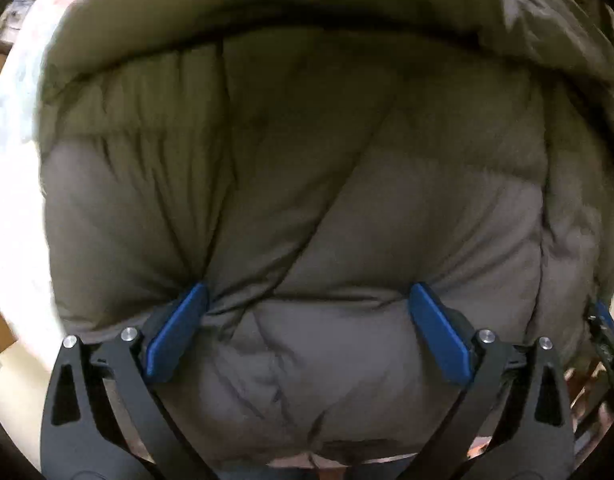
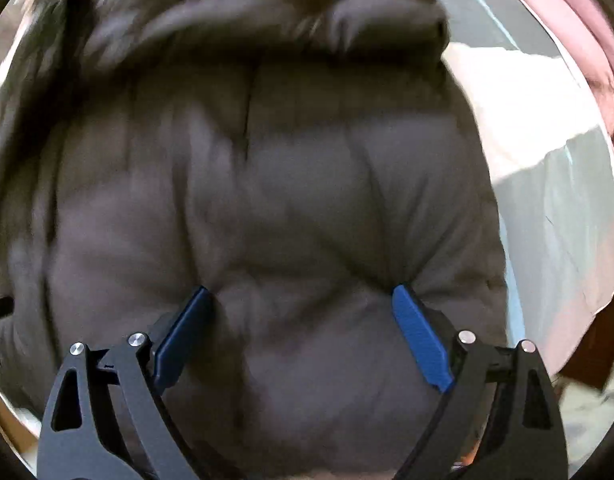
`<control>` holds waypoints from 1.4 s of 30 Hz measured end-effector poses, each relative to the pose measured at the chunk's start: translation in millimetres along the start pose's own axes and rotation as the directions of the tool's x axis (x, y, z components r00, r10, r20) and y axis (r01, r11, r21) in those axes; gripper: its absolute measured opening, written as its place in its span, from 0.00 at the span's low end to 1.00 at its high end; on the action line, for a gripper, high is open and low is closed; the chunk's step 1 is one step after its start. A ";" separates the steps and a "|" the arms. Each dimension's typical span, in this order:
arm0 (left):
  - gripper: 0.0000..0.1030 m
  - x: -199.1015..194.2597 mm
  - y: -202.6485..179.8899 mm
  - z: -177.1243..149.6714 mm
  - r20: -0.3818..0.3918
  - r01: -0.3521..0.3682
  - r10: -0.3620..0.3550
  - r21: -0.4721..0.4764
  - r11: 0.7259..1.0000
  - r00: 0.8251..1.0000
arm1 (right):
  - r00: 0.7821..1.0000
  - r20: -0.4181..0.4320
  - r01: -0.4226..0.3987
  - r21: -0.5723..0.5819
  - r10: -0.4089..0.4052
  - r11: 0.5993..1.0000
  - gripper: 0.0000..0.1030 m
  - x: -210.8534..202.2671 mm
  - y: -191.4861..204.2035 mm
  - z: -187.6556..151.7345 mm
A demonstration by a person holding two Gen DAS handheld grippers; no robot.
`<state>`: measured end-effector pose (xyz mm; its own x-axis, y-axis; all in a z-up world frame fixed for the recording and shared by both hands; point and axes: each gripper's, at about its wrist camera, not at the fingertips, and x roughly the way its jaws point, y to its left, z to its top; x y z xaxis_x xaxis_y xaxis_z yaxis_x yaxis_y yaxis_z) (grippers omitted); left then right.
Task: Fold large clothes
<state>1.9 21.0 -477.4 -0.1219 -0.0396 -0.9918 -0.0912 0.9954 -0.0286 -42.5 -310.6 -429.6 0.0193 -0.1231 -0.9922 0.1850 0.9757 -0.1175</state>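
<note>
A large olive-grey puffer jacket (image 1: 307, 152) fills the left wrist view and also fills the right wrist view (image 2: 275, 168). My left gripper (image 1: 309, 292) has its blue pads wide apart, pressed into a thick padded fold of the jacket that bulges between them. My right gripper (image 2: 303, 294) stands the same way, its blue pads spread around a bulging fold of the jacket. The right gripper's tip (image 1: 605, 320) shows at the right edge of the left wrist view. The jacket's edges beneath the folds are hidden.
A pale patterned bed sheet (image 1: 15, 128) lies under the jacket on the left, and shows in the right wrist view (image 2: 547, 160) on the right. A pink cloth (image 2: 579, 32) lies at the upper right. Brown furniture (image 2: 595, 344) stands at the lower right.
</note>
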 end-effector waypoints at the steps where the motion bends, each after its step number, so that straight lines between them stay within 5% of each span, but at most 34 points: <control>1: 0.98 -0.2 -2.2 -4.3 0.007 -0.021 0.021 0.038 0.999 1.000 | 1.000 -0.015 0.003 -0.013 -0.003 1.000 0.90 1.9 -0.3 -4.8; 6: 0.98 3.8 2.0 -4.7 -0.057 -0.034 0.037 0.054 0.998 0.998 | 0.991 -0.134 -0.019 0.034 0.023 0.999 0.96 23.1 -17.5 -19.3; 11: 0.98 -16.4 23.3 2.1 -0.029 0.031 -0.031 -0.024 0.999 0.999 | 0.983 -0.177 -0.027 0.068 0.038 0.997 0.98 23.1 -21.7 -17.6; 14: 0.98 -50.6 36.2 9.6 0.058 0.145 -0.142 -0.058 0.988 0.988 | 0.992 -0.070 -0.102 0.067 0.107 0.993 0.97 -4.2 -15.8 0.9; 17: 0.98 -77.0 40.8 24.6 0.127 0.160 -0.150 -0.075 0.984 0.980 | 0.988 0.060 -0.142 0.043 0.139 0.989 0.97 -33.4 -2.5 30.3; 21: 0.98 -107.8 44.5 59.1 0.254 0.112 -0.095 -0.054 0.992 0.963 | 0.952 0.214 -0.223 -0.004 0.219 0.975 0.97 -64.0 20.3 91.8; 26: 0.98 -108.8 52.1 125.7 0.236 0.052 -0.025 -0.108 0.993 0.971 | 0.895 0.320 -0.309 -0.061 0.312 0.949 0.97 -78.8 59.0 178.6; 27: 0.98 -104.0 51.2 135.0 0.226 0.066 -0.037 -0.126 0.990 0.973 | 0.895 0.309 -0.313 -0.074 0.320 0.947 0.97 -76.7 69.8 196.2; 29: 0.98 -104.5 59.9 144.5 0.220 0.136 -0.099 -0.158 0.978 0.971 | 0.958 0.195 -0.201 -0.077 0.213 0.977 0.97 -55.7 93.5 226.6; 31: 0.98 -106.2 62.4 145.1 0.216 0.156 -0.119 -0.165 0.974 0.969 | 0.969 0.134 -0.205 -0.026 0.207 0.978 0.91 -43.4 90.1 239.4; 34: 0.98 -108.0 59.8 131.4 0.218 0.178 -0.140 -0.169 0.969 0.966 | 0.896 0.241 -0.395 0.049 0.373 0.917 0.86 -69.3 76.1 258.1; 37: 0.98 -110.3 63.0 105.9 0.207 0.181 -0.144 -0.175 0.968 0.968 | 0.872 0.435 -0.255 0.016 0.223 0.967 0.90 -112.7 87.3 319.1; 39: 0.98 -110.0 70.2 92.4 0.198 0.190 -0.154 -0.178 0.966 0.968 | 0.870 0.468 -0.185 0.014 0.157 0.983 0.93 -117.8 100.2 367.4; 40: 0.98 -109.6 74.8 86.6 0.194 0.194 -0.158 -0.180 0.964 0.968 | 0.877 0.464 -0.149 0.009 0.128 0.989 0.94 -112.9 113.0 385.1; 42: 0.98 -100.3 77.8 82.5 0.187 0.191 -0.156 -0.190 0.963 0.970 | 0.934 0.358 0.003 -0.027 0.007 1.000 0.96 -85.4 140.1 452.2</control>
<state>88.5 109.6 -390.5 0.0805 -0.1773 -0.9809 -0.2993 0.9343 -0.1935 426.1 -245.5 -342.5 0.3716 -0.1726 -0.9122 0.1581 0.9800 -0.1210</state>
